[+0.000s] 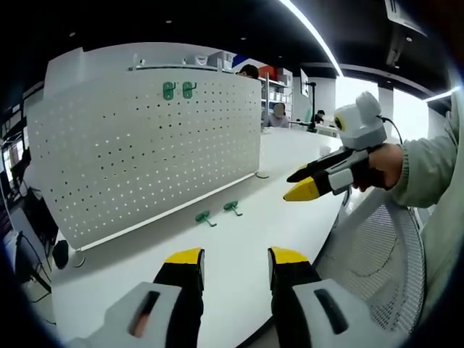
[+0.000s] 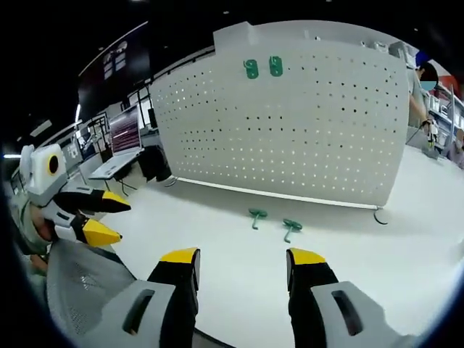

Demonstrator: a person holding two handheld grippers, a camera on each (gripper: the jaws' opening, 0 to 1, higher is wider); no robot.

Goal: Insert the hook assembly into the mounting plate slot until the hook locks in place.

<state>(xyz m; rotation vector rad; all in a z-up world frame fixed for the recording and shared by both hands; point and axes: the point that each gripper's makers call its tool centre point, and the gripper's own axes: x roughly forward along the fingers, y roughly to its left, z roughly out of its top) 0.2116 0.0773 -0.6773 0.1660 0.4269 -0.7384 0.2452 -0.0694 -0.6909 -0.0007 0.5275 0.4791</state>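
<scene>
- Green against white: in the left gripper view, two loose green hooks (image 1: 219,212) lie on the desk (image 1: 239,275) just in front of the foot of the upright perforated plate (image 1: 145,152).
- Two more mounted hooks (image 1: 178,90) sit side by side near the plate's top edge.
- The left gripper (image 1: 235,264) hovers above the desk, jaws spread with nothing between them; the loose hooks lie straight ahead and a touch left of the gap, well apart from the tips.
- The right gripper (image 1: 310,183) comes in from the right, held in a hand (image 1: 380,165), jaws parted and empty.
- Over to the right gripper view: the same pair of hooks (image 2: 274,223) rests on the desk (image 2: 239,290), stems running roughly towards the camera.
- The right gripper (image 2: 243,264) has its jaws wide and empty, and the hooks line up almost dead ahead of that gap, so I judge this one better aligned for the pick.
- The left gripper (image 2: 107,217) shows at the left edge, jaws apart.
- The plate (image 2: 290,123) stands behind the hooks.
</scene>
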